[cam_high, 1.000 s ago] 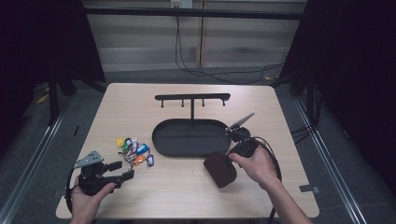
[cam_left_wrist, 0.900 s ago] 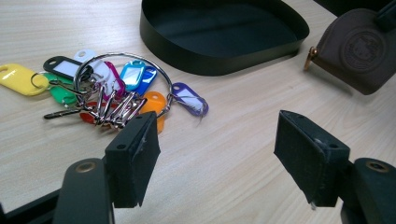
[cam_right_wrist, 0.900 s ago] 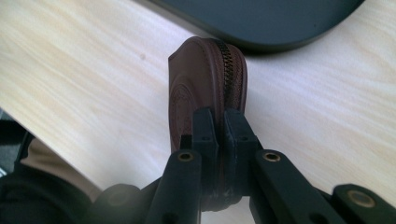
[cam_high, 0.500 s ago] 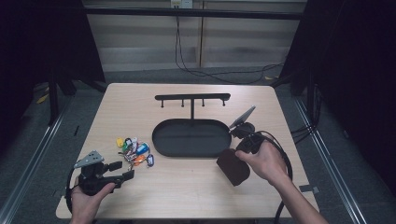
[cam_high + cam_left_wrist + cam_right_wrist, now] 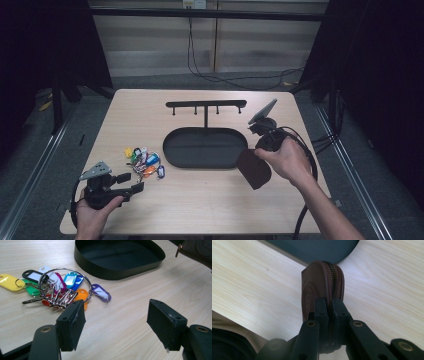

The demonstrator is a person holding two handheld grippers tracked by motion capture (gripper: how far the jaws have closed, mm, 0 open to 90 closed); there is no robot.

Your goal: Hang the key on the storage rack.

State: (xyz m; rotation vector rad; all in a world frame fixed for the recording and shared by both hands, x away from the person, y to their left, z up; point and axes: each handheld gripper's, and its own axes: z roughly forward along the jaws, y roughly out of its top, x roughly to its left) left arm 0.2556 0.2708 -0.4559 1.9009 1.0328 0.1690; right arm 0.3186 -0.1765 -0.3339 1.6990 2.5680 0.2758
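right gripper (image 5: 328,312) clenched on a brown zip pouch (image 5: 322,282), jaws pinching its lower edge, zipper running up the right side of the pouch in the right gripper view. pouch stands on edge in the centre of that frame, lifted clear of the table (image 5: 387,290), with the dark tray (image 5: 312,247) rim at the top of frame behind it. in the high view the pouch (image 5: 254,167) hangs right of centre, just off the tray's (image 5: 172,152) right end, held by the right gripper (image 5: 257,155) with the person's hand wrapped round the body, grey plate sticking up toward the upper right.

left gripper (image 5: 116,325) released, jaws wide apart, nothing between the pads, bare wood showing in the gap. in the high view it sits at lower left (image 5: 137,187), near the table's front edge, pointing right. bunch of keys (image 5: 60,290) with coloured tags on a big ring lies at the left of the left gripper view, just beyond the left jaw, apart from it. same bunch in the high view (image 5: 145,161) is left of centre, just beside the tray's left end. black hook rack (image 5: 206,105) stands behind the tray, upper centre. pouch corner also shows at top right of the left gripper view (image 5: 197,250).
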